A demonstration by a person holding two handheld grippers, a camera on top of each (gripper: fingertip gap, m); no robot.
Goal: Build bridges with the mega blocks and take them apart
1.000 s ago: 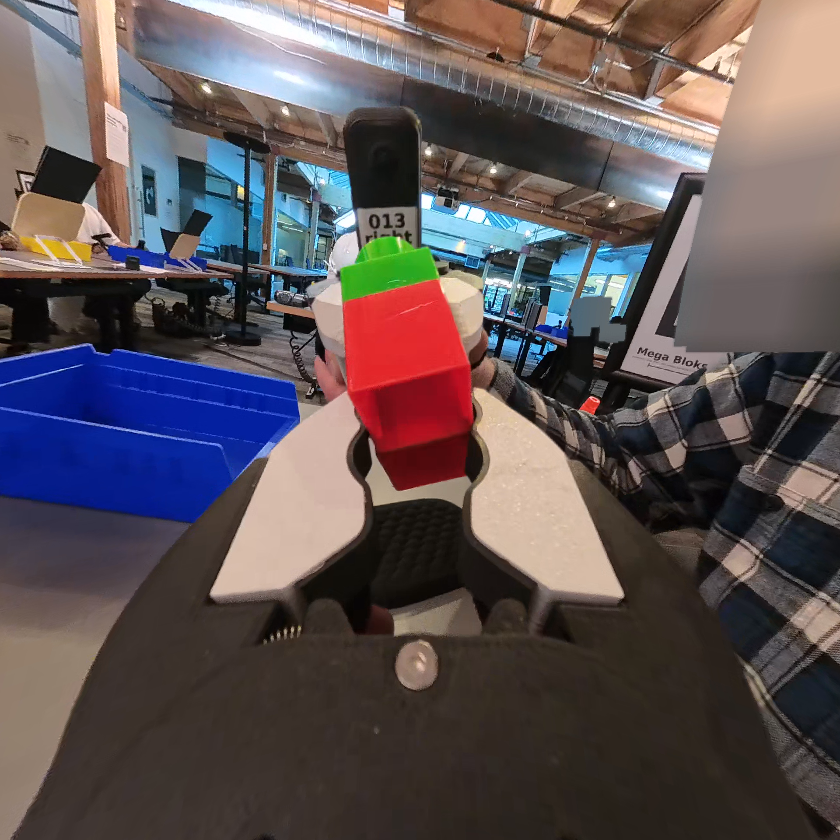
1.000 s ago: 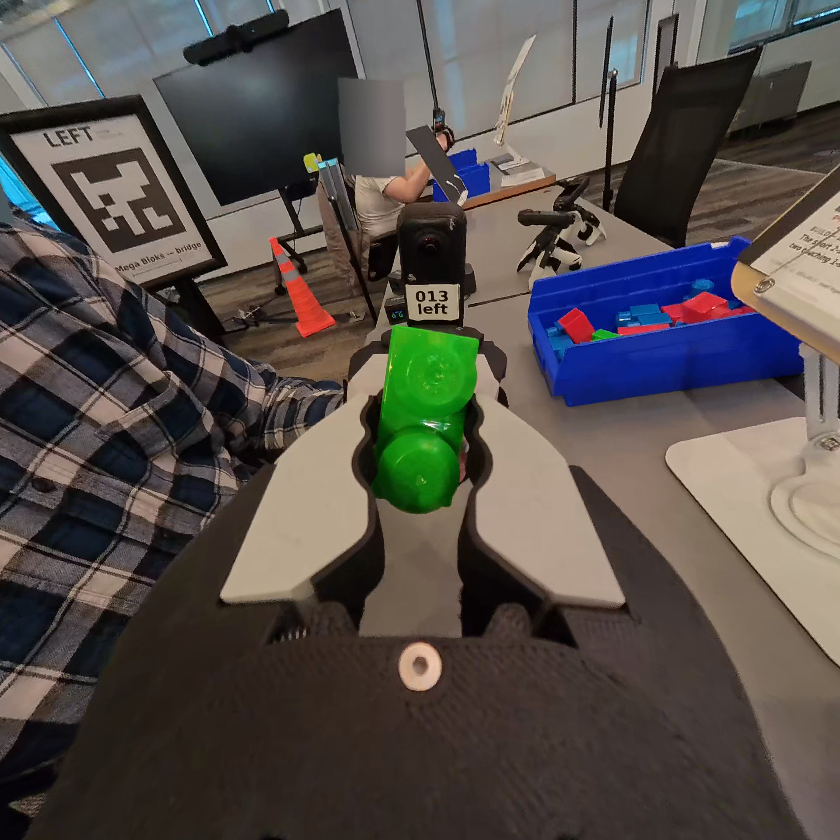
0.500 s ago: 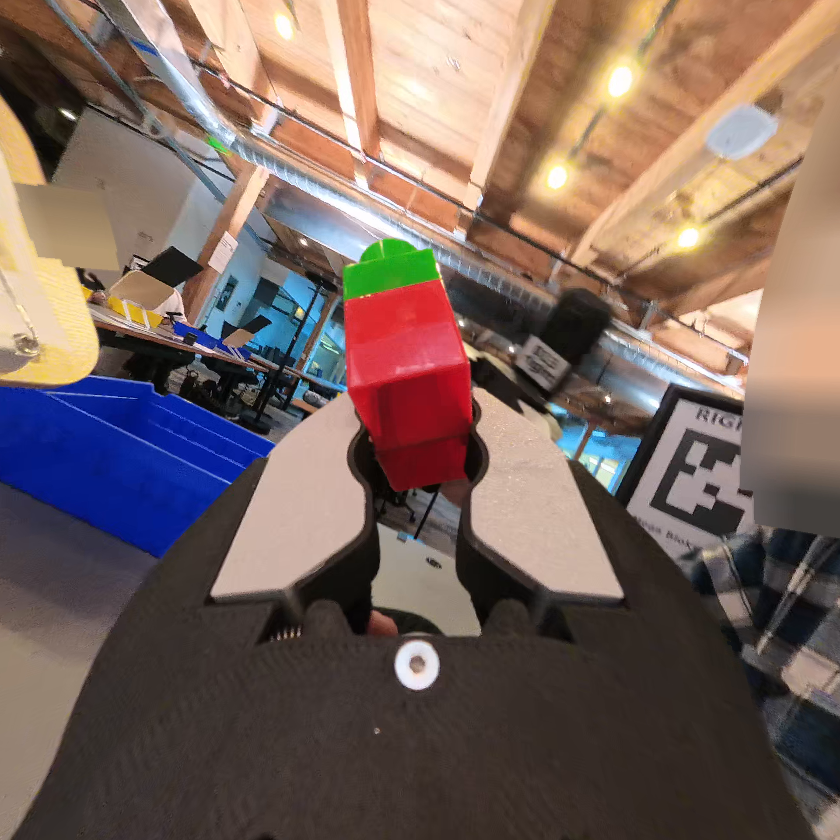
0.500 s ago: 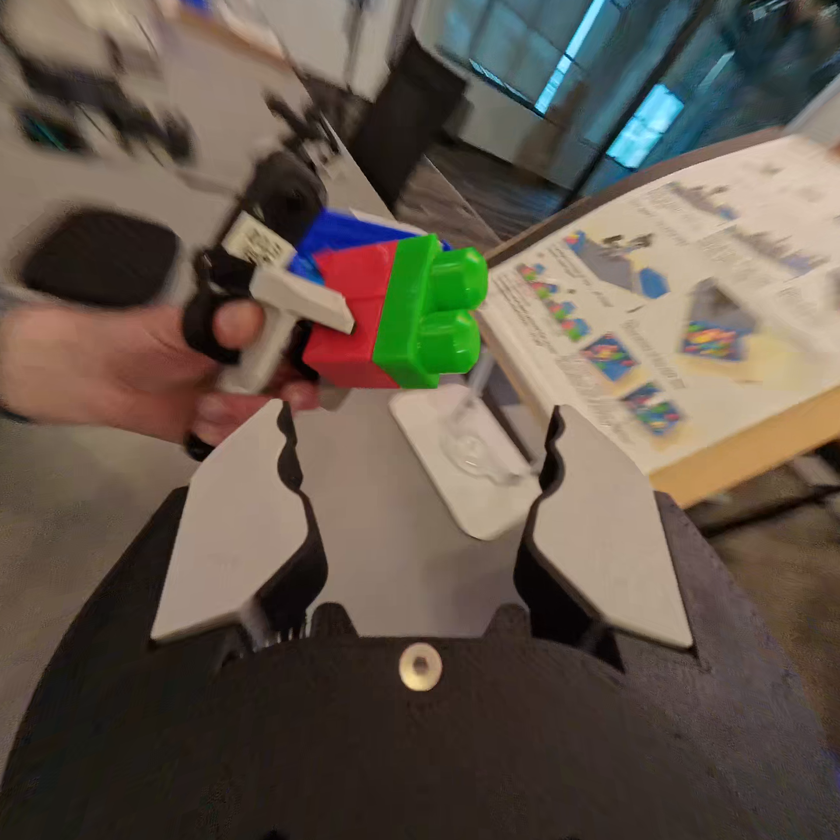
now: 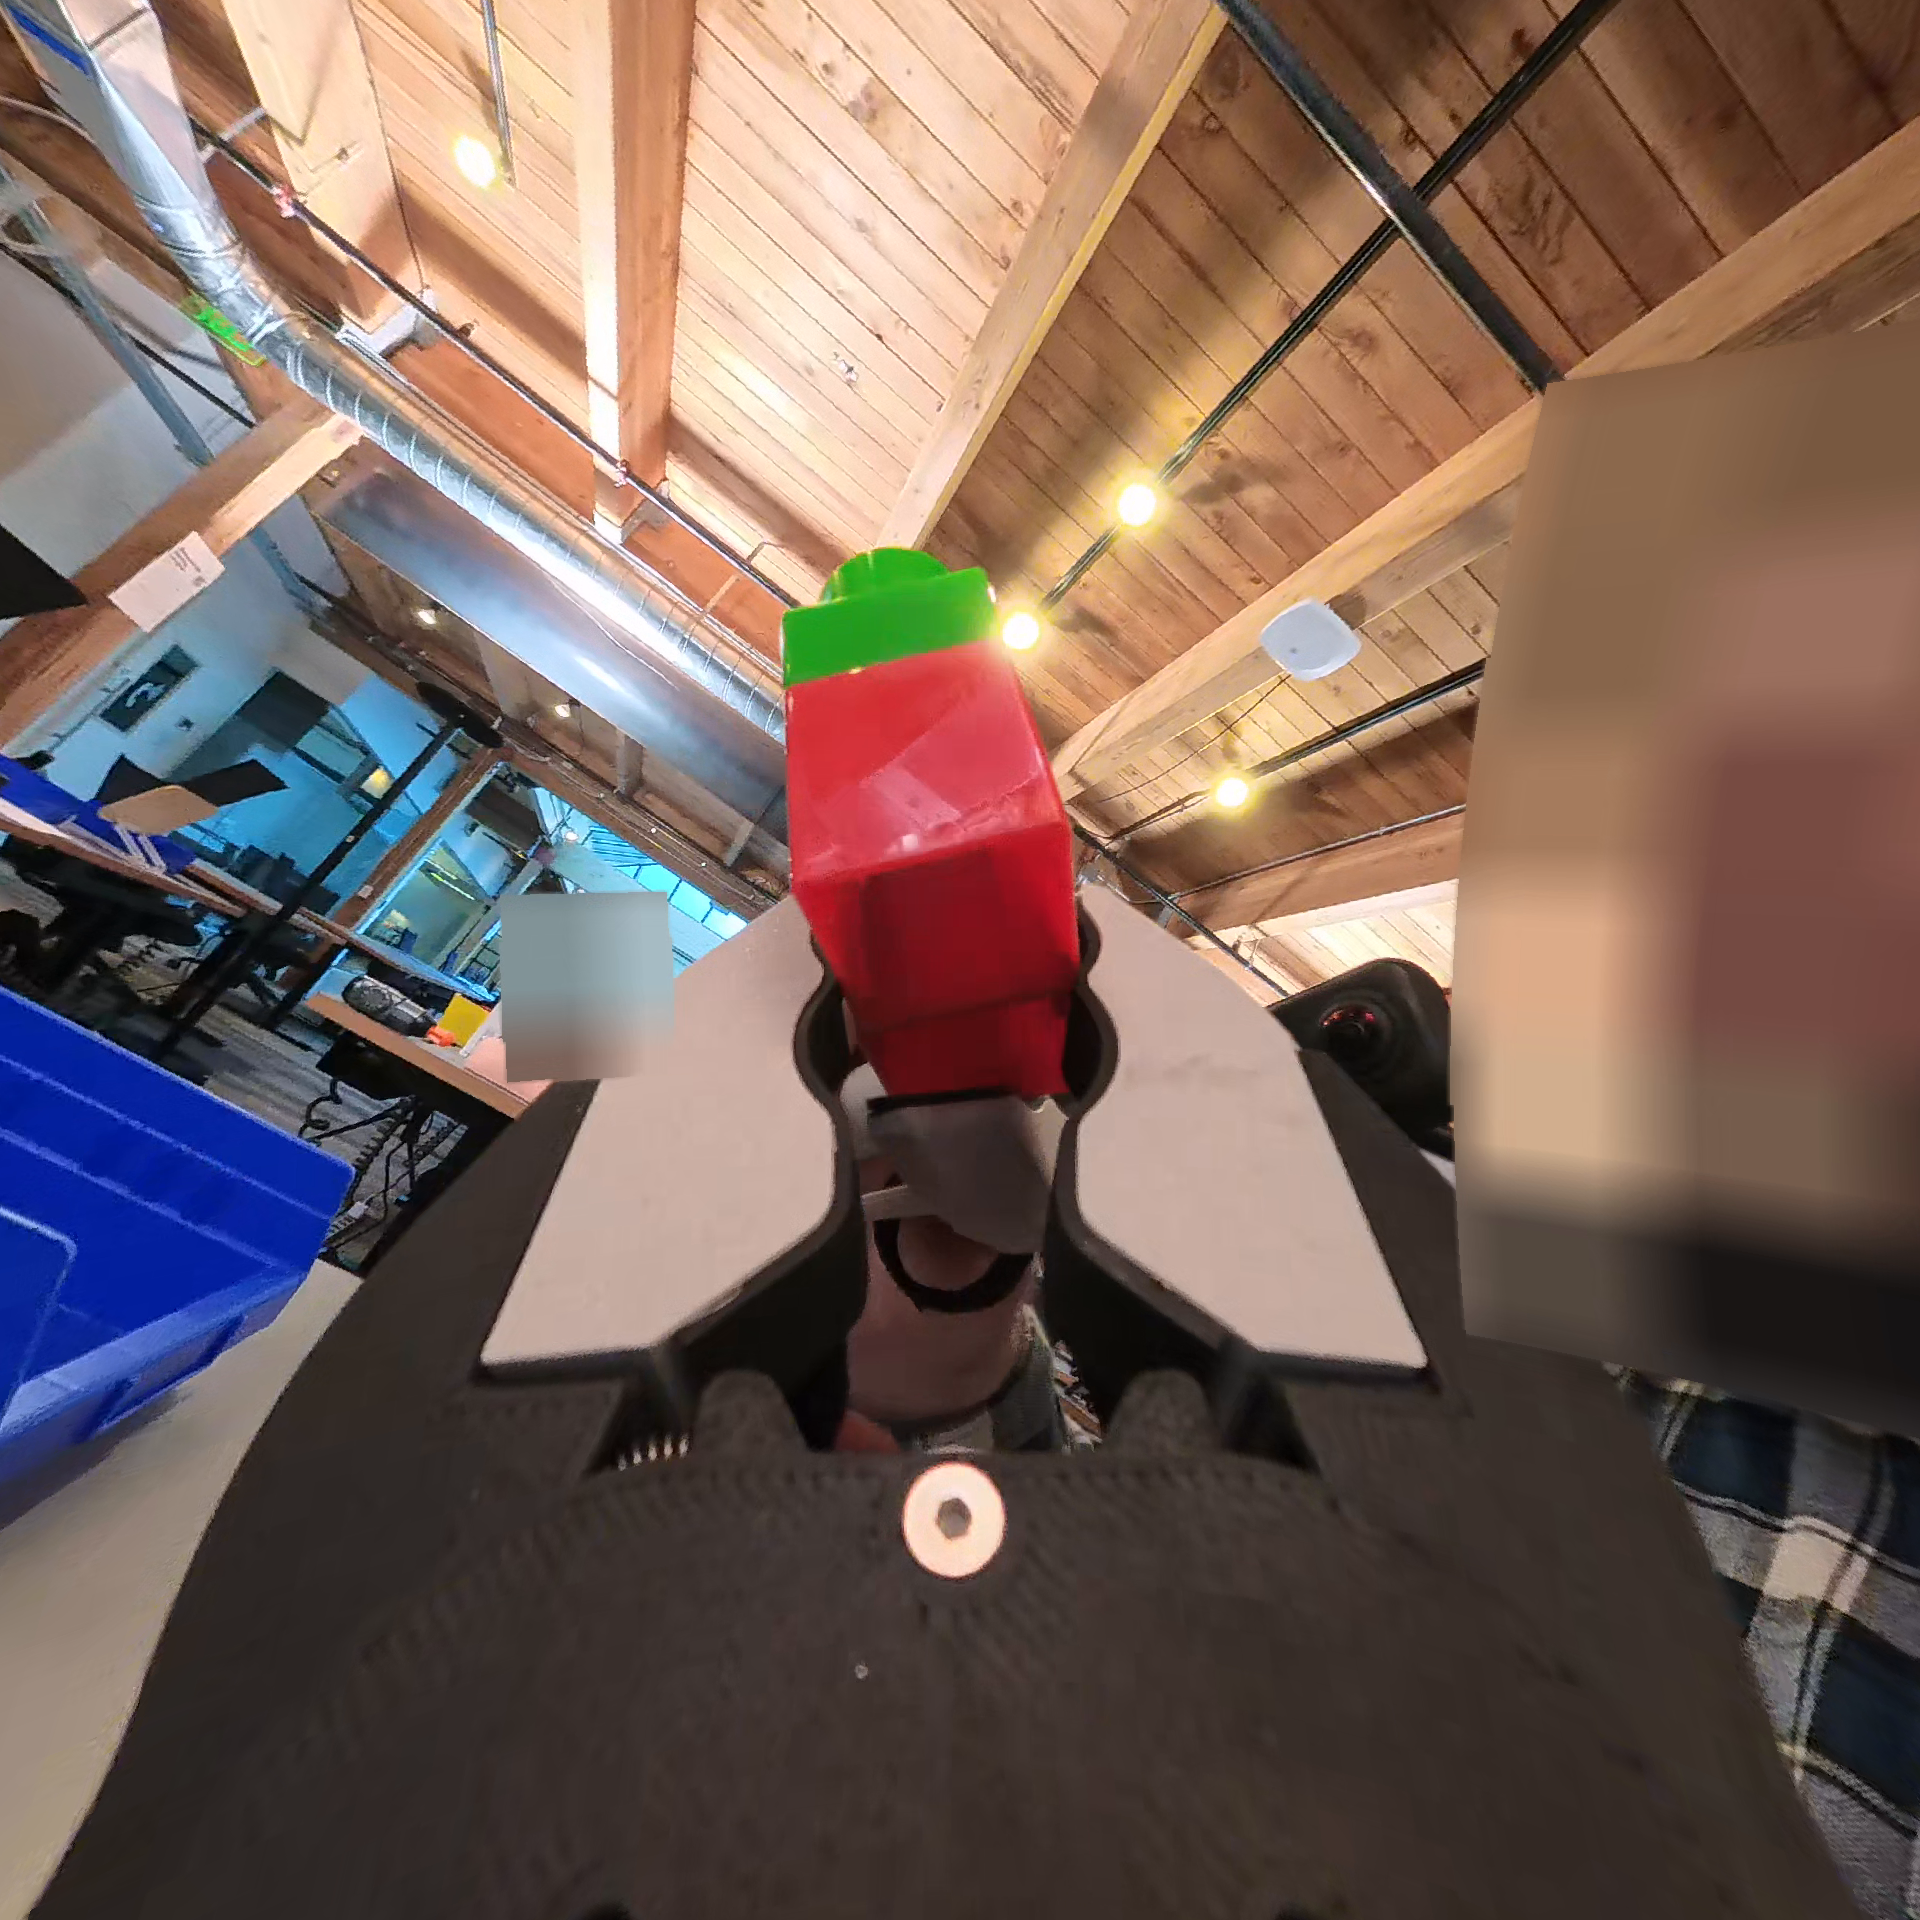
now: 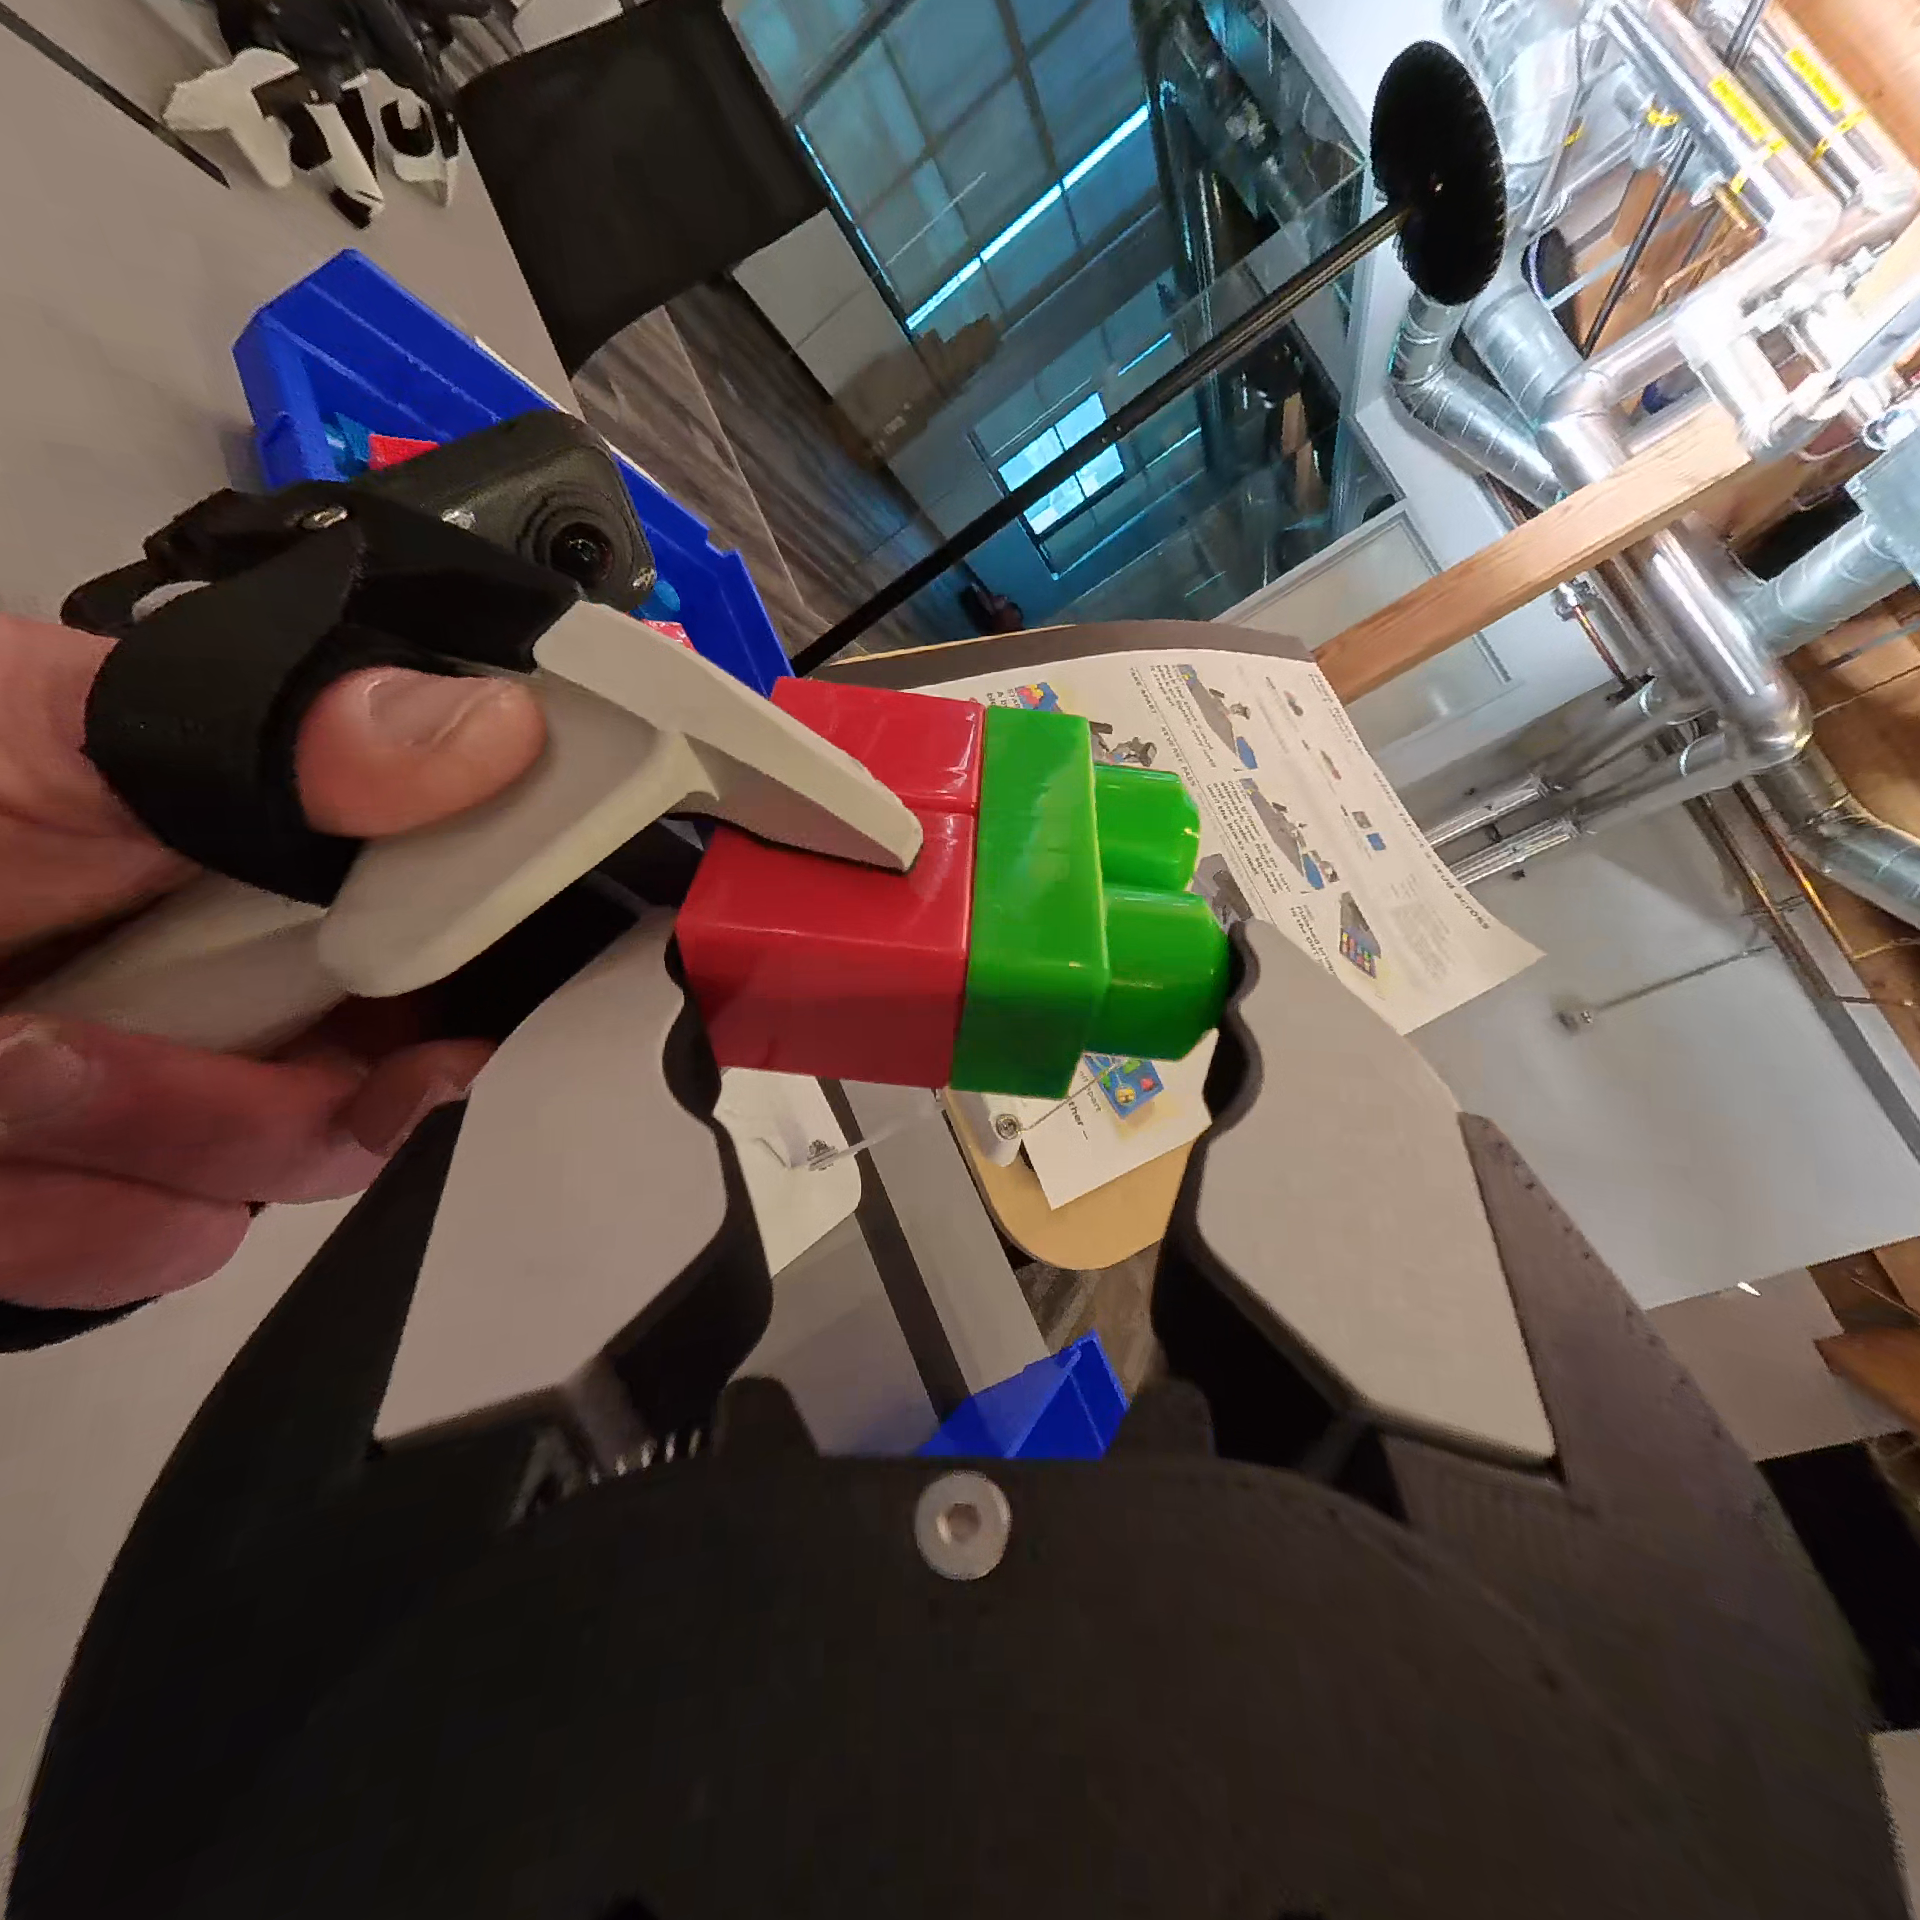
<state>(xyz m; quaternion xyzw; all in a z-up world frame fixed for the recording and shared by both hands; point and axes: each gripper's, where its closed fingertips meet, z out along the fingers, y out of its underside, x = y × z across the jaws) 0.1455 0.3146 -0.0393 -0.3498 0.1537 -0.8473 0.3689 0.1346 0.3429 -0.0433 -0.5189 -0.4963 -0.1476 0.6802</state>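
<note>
While our left gripper (image 6: 894, 831) clamps the red blocks (image 6: 831, 966), both pads pressed on their sides, the green block (image 6: 1039, 914) is capped on their far end. Our right gripper (image 6: 956, 997) brackets this stack lengthwise: one pad meets the red end, the other a green stud. Behind the stack a blue bin (image 6: 364, 374) sits on the grey table (image 6: 94, 260); an instruction sheet (image 6: 1299, 790) lies beyond it. Half a second ago our right jaws stood wide, clear below the stack.
</note>
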